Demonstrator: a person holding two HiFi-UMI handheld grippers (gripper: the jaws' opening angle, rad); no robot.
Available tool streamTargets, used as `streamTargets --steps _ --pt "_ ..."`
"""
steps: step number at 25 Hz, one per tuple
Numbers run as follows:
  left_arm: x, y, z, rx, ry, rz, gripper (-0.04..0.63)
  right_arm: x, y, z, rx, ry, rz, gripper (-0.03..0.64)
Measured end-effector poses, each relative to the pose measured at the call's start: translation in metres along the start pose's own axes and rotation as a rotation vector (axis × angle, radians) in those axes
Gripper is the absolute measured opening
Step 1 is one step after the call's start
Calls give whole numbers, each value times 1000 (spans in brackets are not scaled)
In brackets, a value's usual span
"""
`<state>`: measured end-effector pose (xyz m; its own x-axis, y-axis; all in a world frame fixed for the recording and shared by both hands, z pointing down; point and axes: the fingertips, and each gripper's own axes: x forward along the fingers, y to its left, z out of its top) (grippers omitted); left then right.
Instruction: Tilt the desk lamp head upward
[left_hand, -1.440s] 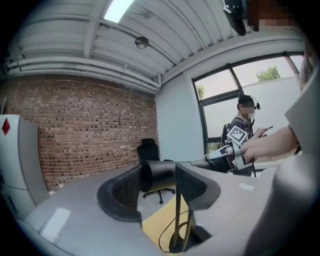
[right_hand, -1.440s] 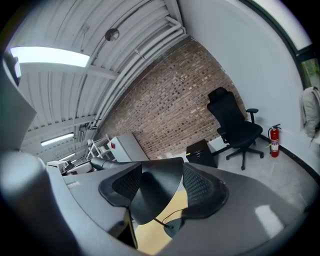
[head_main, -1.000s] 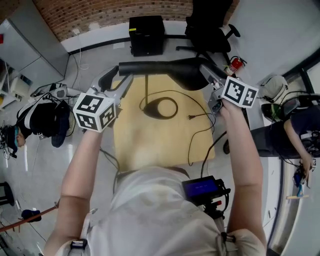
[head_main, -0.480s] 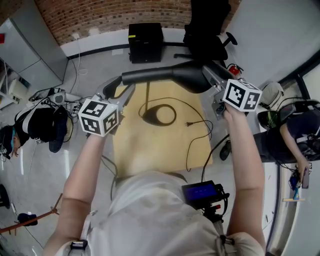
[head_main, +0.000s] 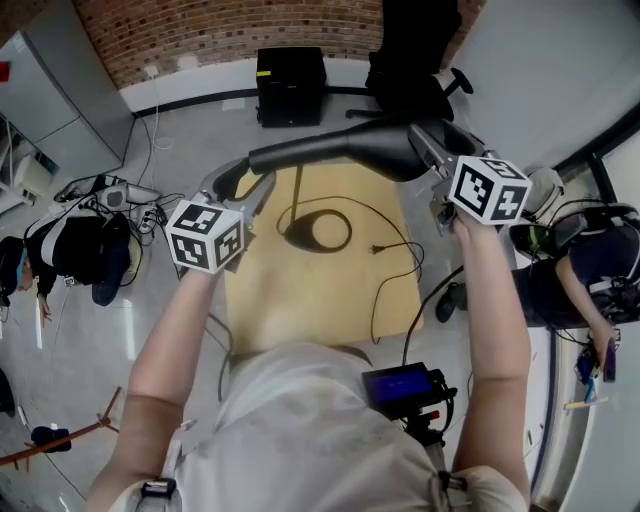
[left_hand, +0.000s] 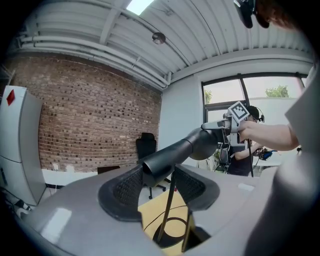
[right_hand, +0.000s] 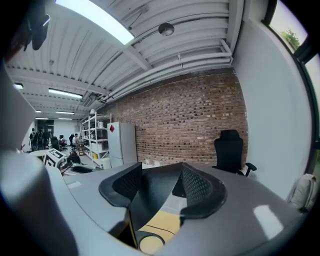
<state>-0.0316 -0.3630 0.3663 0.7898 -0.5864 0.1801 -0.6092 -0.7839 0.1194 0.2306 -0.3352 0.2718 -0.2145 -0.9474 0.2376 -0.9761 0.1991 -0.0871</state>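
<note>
A black desk lamp stands on a yellow table. Its ring base carries a thin stem up to a long head lying crosswise above the table. My left gripper is shut on the narrow tube end, which sits between both ribbed pads. My right gripper is shut on the wide cone end, which fills the gap between its pads. The lamp's cord and plug lie loose on the table.
A black box and a black office chair stand by the brick wall beyond the table. One person sits on the floor at left and another at right. Cables lie on the floor at left.
The lamp head has tipped: its tube end now sits lower in the head view and its cone end higher. Both grippers moved with it and kept their hold.
</note>
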Motion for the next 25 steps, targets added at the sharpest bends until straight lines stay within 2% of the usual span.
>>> streamTargets --steps 5,10,25 --pt "-1 0 -6 -14 4 -8 173 -2 2 -2 -19 12 -12 258" --pt "5 5 0 -15 1 -14 173 5 5 20 -75 -6 -22 256" --pt "12 -2 -19 -53 32 -11 175 4 24 43 -207 -17 -38 255"
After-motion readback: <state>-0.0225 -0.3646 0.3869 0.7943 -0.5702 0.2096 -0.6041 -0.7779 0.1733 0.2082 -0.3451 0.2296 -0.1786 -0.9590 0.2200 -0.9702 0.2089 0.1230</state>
